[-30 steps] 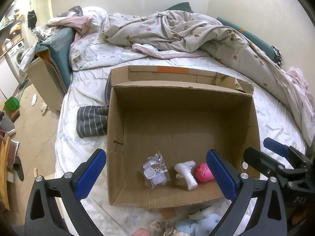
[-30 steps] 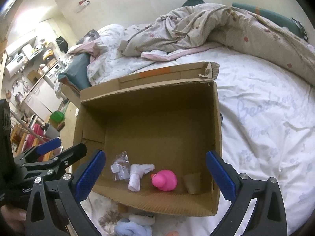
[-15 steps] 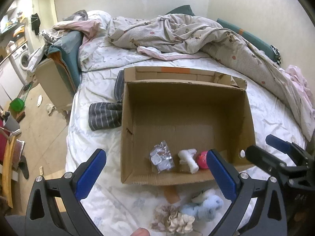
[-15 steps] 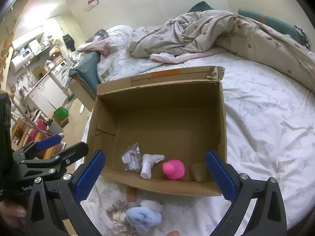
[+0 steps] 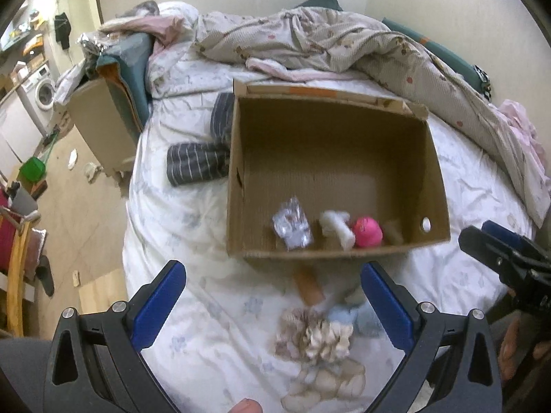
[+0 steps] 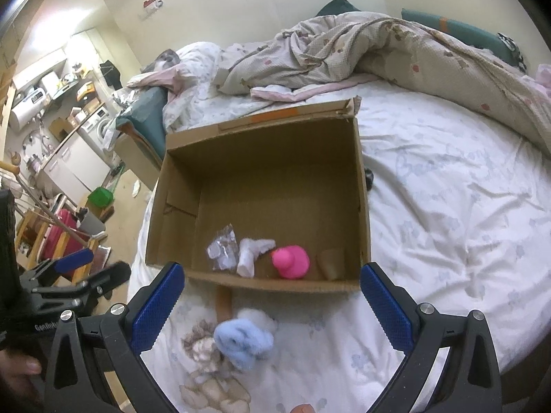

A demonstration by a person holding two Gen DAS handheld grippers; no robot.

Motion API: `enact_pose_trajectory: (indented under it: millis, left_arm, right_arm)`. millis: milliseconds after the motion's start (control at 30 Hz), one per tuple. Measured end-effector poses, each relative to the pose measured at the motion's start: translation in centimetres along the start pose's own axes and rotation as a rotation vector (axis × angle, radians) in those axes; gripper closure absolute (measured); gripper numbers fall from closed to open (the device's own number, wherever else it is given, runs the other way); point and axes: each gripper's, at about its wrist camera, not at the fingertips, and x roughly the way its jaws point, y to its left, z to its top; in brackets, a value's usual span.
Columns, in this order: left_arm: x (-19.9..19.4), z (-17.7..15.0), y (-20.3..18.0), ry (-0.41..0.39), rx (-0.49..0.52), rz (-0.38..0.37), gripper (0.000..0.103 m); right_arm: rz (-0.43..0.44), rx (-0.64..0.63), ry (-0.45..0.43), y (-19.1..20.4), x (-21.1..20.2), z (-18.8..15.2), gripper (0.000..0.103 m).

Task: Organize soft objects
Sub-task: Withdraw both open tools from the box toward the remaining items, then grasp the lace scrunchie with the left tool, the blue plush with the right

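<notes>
The cardboard box (image 5: 237, 186) sits open on the bed (image 5: 179, 227), and everything here is placed against it. Off its left wall a striped dark cloth (image 5: 196, 165) lies on the sheet, touching that wall.

Inside the box, along the near wall, four things lie in a row: a clear plastic packet (image 5: 292, 225) at the left, then a white soft toy (image 5: 335, 229), a pink duck (image 5: 368, 232) touching it, and a small brown piece (image 6: 330, 261) at the right end. The rest of the box floor is bare.

In front of the near wall, outside the box, a strip of brown tape (image 5: 308, 285) hangs onto the sheet. Just nearer than that lie a cream ruffled scrunchie (image 5: 316, 339) and a light blue fluffy toy (image 6: 242, 342), close together; the blue one touches a white fluffy lump (image 6: 255, 316).

The left tool (image 5: 272, 303) hovers above this loose pile in front of the box, spread wide and holding nothing. The right tool (image 6: 272, 304) hovers beside it over the same spot, also spread wide and empty.

Behind the box a rumpled quilt (image 6: 344, 51) is heaped across the bed.
</notes>
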Motion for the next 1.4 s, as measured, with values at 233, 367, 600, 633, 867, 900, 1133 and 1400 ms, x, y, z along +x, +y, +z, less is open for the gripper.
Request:
enact_pose_trajectory:
  millis: [233,367,600,633,867,900,1133,1400]
  left_arm:
    - [0.4,-1.7,1.5,0.04,-0.092,-0.029,0.001]
    - [1.7,-1.7,2.9,0.081,-0.155,-0.024,0.001]
    - [5.0,-2.6,4.3,0.216,-0.233,-0.038,0.003]
    - [5.4,-2.7,4.3,0.233,-0.234,-0.04,0.005]
    - [9.6,-4.5,2.4,0.409,-0.218,-0.11,0.038]
    - [10.2,-4.8,2.1,0.424,-0.212,-0.111,0.048]
    - [13.9,-5.9,0.6,0.55,-0.176,-0.12,0.066]
    - [13.1,-5.9,0.3,0.538,-0.185,-0.151,0.095]
  right_arm:
    - [-0.02,0.047,0.085,-0.5,0.6,-2.4,0.0]
    - [-0.04,0.07,0.129,-1.0,1.5,-3.3,0.0]
    - [-0.045,0.163,0.186,-3.0,3.2,-3.6,0.0]
    - [-0.047,0.172,0.193,-3.2,3.4,-3.6,0.0]
    - [-0.022,0.194,0.204,-3.4,3.8,-3.4,0.0]
    - [-0.02,0.187,0.2,-3.3,3.8,-3.4,0.0]
    - [-0.019,0.169,0.2,-3.1,3.8,-3.2,0.0]
    - [-0.007,0.191,0.207,-3.4,4.2,-3.0,0.0]
